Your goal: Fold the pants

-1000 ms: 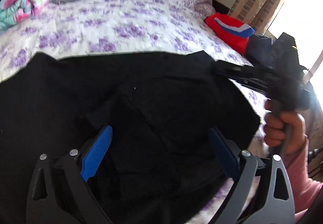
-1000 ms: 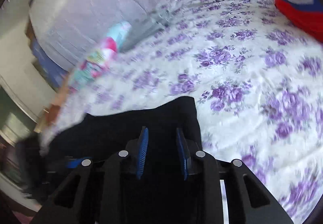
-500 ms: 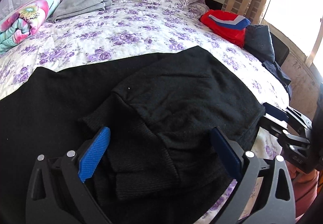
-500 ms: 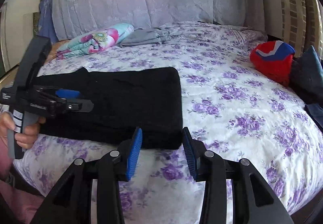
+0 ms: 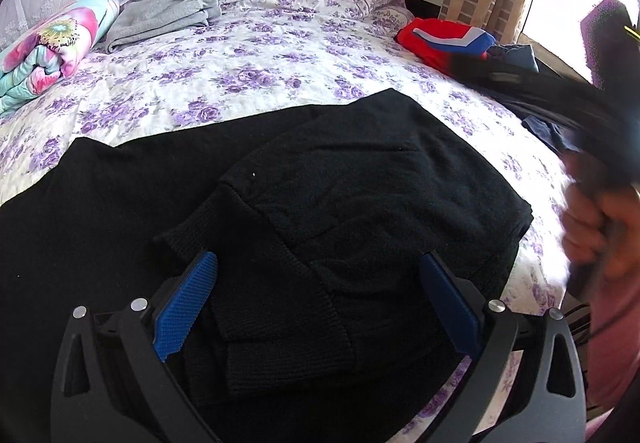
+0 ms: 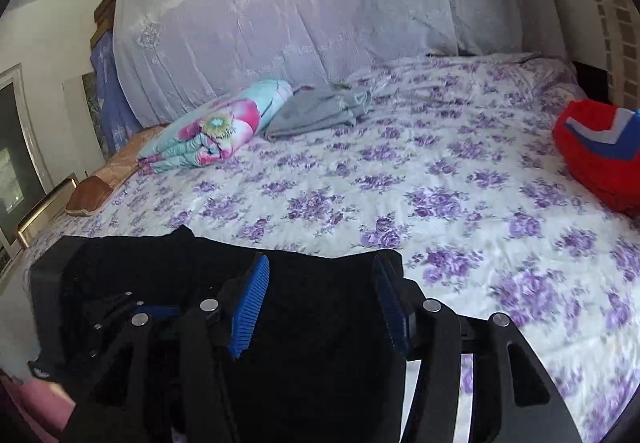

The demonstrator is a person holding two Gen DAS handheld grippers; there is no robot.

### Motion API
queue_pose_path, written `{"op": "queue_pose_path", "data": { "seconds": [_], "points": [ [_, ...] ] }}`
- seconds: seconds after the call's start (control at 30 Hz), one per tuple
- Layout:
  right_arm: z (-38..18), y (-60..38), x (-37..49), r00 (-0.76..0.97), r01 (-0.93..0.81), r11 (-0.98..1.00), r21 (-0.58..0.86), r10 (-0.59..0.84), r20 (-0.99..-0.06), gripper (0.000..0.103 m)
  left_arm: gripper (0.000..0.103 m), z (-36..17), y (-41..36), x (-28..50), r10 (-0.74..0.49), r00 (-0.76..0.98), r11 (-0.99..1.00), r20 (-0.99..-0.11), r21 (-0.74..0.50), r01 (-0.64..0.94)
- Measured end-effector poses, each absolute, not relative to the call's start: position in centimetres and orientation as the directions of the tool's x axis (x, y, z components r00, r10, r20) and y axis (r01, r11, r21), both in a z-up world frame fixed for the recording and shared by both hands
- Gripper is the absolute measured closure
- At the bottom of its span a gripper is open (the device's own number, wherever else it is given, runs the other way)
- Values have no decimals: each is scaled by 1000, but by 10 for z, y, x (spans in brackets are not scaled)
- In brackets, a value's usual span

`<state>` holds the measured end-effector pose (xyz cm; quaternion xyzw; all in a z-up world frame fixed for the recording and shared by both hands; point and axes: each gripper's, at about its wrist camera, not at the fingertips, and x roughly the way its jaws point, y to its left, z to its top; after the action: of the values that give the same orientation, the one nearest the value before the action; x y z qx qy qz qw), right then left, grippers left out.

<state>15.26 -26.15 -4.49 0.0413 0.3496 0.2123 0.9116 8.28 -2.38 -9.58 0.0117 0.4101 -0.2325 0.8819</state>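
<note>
A bed with purple flowers holds soft, floppy black pants at its near edge. Left gripper gapes wide; right gripper has been opening, both empty. Pinch the thick cuffs.

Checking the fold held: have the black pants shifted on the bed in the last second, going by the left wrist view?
No. The black pants lie folded where they were, their far corner at the same purple flowers of the bedspread.

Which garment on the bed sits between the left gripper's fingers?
The black pants, folded at the near edge of the bed. The grey garment lies far back by the pillows; the red one is off right.
</note>
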Motion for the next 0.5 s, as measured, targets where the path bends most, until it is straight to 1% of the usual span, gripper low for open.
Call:
{"op": "queue_pose_path", "data": {
  "seconds": [0.07, 0.1, 0.13, 0.2, 0.23, 0.33, 0.37, 0.4, 0.43, 0.47, 0.5],
  "points": [
    [-79, -256, 180, 576, -323, 922, 212, 369, -729, 45, 5, -96, -24, 83, -404, 556, 891, -727, -173, 420],
    [-88, -257, 184, 560, -326, 919, 224, 378, -737, 45, 5, -96, -23, 83, -407, 556, 889, -725, -175, 422],
    [-83, -257, 180, 575, -333, 919, 213, 377, -727, 45, 5, -96, -23, 83, -408, 556, 889, -724, -176, 423],
    [-70, -256, 166, 611, -309, 940, 143, 312, -728, 46, 5, -96, -23, 83, -407, 555, 890, -725, -176, 421],
    [-57, -256, 148, 651, -310, 942, 128, 308, -693, 45, 5, -96, -23, 83, -407, 555, 890, -725, -177, 421],
    [-39, -255, 100, 687, -388, 910, 149, 393, -612, 45, 5, -96, -23, 83, -407, 556, 890, -725, -178, 420],
    [-43, -253, 87, 696, -392, 911, 125, 383, -607, 44, 5, -96, -23, 83, -405, 556, 891, -726, -176, 419],
    [-53, -249, 76, 698, -386, 919, 84, 350, -624, 39, 5, -96, -24, 83, -403, 557, 891, -726, -174, 419],
    [-73, -246, 69, 678, -368, 929, 31, 291, -675, 35, 5, -96, -24, 83, -400, 558, 892, -727, -170, 418],
    [-92, -246, 63, 666, -356, 935, 4, 257, -701, 34, 5, -96, -25, 83, -398, 559, 893, -727, -168, 418],
    [-96, -250, 52, 715, -341, 940, -1, 258, -650, 34, 5, -96, -25, 83, -401, 558, 892, -726, -168, 421]
  ]
}}
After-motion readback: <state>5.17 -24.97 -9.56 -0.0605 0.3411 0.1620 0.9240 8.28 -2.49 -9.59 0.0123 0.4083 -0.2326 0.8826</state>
